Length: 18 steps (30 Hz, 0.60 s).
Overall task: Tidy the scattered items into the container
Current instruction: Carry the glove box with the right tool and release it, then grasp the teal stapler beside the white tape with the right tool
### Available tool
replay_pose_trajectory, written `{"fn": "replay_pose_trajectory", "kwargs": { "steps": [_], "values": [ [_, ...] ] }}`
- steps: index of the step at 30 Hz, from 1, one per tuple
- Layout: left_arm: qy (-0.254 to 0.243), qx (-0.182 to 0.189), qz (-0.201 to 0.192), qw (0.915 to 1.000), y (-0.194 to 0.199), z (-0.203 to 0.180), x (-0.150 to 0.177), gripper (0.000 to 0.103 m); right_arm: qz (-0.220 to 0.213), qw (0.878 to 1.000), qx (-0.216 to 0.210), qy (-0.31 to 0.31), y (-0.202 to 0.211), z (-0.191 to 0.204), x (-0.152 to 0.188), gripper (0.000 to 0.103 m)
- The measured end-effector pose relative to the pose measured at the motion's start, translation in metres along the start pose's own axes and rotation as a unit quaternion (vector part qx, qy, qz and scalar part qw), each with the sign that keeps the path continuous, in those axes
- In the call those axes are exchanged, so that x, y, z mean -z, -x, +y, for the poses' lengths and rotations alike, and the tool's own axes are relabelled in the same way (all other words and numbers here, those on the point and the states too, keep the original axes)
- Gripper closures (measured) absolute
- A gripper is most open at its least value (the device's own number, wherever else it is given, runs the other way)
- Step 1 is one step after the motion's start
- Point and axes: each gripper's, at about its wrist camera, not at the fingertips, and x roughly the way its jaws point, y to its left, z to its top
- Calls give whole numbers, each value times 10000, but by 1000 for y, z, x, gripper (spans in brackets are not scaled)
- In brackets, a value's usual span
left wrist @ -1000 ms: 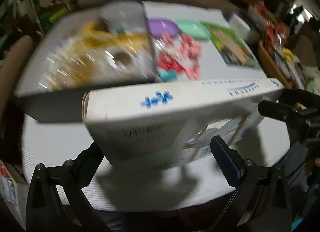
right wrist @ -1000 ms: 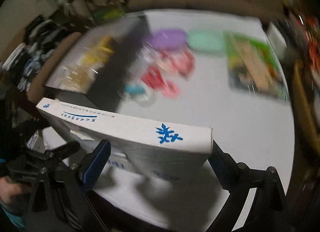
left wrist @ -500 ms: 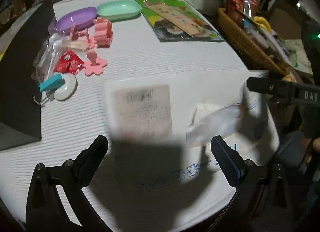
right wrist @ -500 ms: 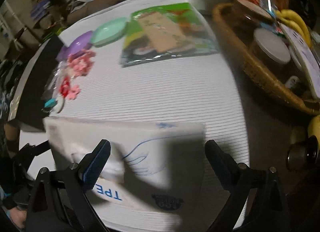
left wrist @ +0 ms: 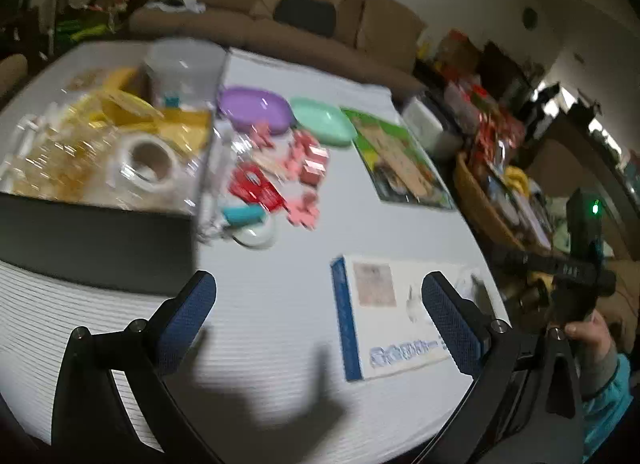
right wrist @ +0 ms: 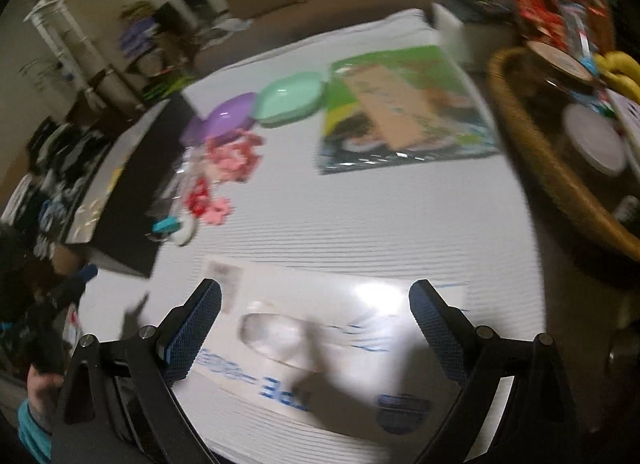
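A flat white box with blue print (left wrist: 384,316) lies on the white table near its front right edge; it also shows in the right wrist view (right wrist: 328,344). My left gripper (left wrist: 318,322) is open and empty, left of the box. My right gripper (right wrist: 314,330) is open just above the box, not gripping it. The black container (left wrist: 96,240) at the left holds yellow items and a tape roll (left wrist: 146,161). Scattered beside it lie pink pieces (left wrist: 308,159), a red packet (left wrist: 256,187), a teal clip (left wrist: 242,213), a purple dish (left wrist: 254,107) and a mint dish (left wrist: 322,119).
A green picture packet (left wrist: 400,159) lies at the back right. A wicker basket (right wrist: 560,167) with jars and bananas stands off the table's right edge. A sofa and cardboard boxes stand behind the table.
The white box, held up between both grippers a second ago, now lies flat on the table. Both grippers have let go and drawn back; the left one swung left.
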Motion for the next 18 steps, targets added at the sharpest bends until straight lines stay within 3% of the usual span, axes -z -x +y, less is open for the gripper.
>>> {"fn": "replay_pose_trajectory", "kwargs": {
  "steps": [2, 4, 9, 14, 18],
  "values": [
    [10, 31, -142, 9999, 7, 6, -4, 0, -96, 9995, -185, 232, -2, 14, -1, 6],
    [-26, 94, -197, 9998, 10, 9, -5, 0, -187, 9977, -315, 579, -5, 34, -4, 14],
    [-336, 127, -158, 9992, 11, 7, 2, 0, -365, 9830, -582, 1705, -28, 103, -17, 28],
    [-451, 181, -205, 9986, 15, 14, 9, 0, -78, 9608, -623, 2702, -91, 170, -28, 34],
    [-188, 282, -347, 9988, 21, 33, 10, 0, 222, 9477, -449, 3151, -145, 201, -25, 38]
  ]
}}
